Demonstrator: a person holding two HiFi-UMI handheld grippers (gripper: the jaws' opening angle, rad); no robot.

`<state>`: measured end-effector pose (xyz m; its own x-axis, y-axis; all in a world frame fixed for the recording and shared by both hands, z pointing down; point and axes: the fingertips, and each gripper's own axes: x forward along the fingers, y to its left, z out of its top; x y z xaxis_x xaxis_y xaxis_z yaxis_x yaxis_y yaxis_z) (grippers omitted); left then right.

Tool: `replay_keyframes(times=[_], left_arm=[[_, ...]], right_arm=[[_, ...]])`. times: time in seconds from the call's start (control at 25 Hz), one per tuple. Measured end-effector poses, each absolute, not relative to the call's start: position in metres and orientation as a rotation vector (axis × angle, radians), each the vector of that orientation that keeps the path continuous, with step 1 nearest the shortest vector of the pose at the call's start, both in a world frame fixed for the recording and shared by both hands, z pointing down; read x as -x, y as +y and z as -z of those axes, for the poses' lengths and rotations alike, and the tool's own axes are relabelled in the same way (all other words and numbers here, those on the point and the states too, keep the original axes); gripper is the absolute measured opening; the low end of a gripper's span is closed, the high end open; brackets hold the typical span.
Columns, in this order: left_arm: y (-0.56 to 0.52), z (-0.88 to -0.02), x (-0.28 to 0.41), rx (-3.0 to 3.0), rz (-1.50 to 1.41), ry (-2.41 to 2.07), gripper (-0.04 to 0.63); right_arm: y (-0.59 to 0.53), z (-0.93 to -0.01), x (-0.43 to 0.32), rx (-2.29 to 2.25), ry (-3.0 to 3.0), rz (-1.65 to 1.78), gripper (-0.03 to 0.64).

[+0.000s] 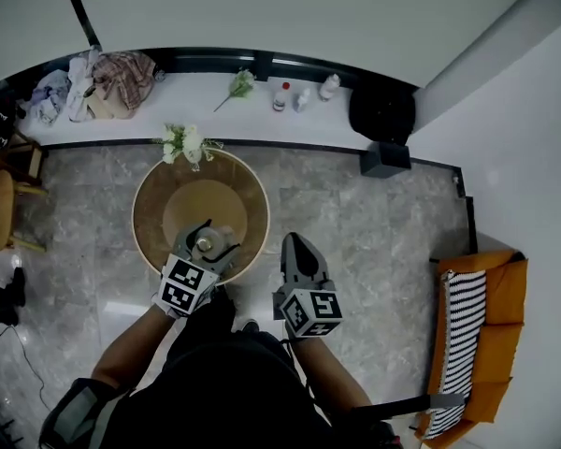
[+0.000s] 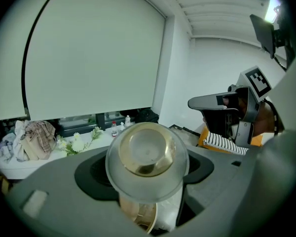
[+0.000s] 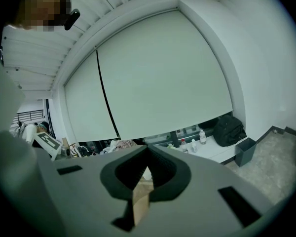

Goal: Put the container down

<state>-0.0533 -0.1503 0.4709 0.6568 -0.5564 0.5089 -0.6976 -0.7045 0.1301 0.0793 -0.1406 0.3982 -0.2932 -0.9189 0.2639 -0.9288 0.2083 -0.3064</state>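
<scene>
Left gripper (image 1: 206, 235) pinches clear container (image 2: 147, 159), lower centre of the left gripper view, held over round wooden table (image 1: 148, 215) at frame centre-left. Right gripper (image 1: 294, 243) jaws pressed together, nothing between, just right of table edge.

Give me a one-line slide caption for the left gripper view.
Left hand-held gripper grips a clear container with a gold-toned centre; flowers and bottles line the ledge behind.
</scene>
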Motion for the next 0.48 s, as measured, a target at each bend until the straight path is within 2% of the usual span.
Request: replay_keyframes(times=[0.48], left_arm=[[-0.216,-0.516,0.041,-2.59,-0.686,-0.921,0.341]], right_arm=[[-0.193,-0.451,-0.081,-1.903,-2.283,-0.747,0.002]])
